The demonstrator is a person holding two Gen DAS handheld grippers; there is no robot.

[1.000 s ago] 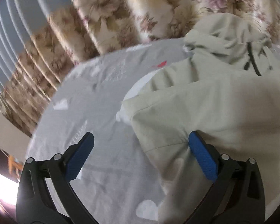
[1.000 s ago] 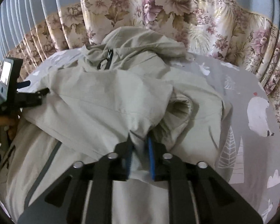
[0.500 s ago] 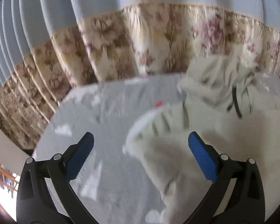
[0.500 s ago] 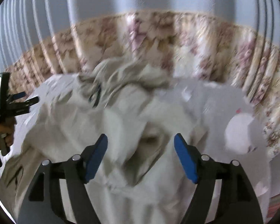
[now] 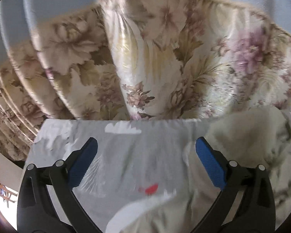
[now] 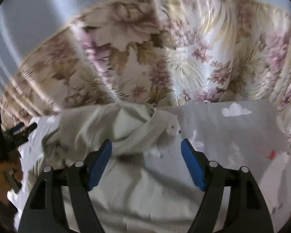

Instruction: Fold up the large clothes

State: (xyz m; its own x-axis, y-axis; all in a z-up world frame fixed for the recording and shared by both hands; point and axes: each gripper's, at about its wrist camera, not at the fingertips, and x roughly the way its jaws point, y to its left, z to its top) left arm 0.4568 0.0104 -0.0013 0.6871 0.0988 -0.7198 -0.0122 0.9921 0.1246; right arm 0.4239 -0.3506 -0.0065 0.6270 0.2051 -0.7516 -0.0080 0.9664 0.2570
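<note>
Beyond both pairs of tongs, a grey sheet (image 5: 137, 155) printed with white clouds and animals, backed by a flowered curtain (image 5: 155, 58); no brand, label or legible writing anywhere. Ahead and left of the right gripper (image 6: 146, 161), a pale beige jacket (image 6: 110, 128) heaped on the sheet, too blurred and crumpled to give its long axis or heading; jaws wide apart, having just been opening, nothing between the blue pads. Right of the left gripper (image 5: 145, 163), the same jacket; jaws spread wide, empty, only bare sheet between, with a hand (image 6: 5, 174) gripping its handle.
</note>
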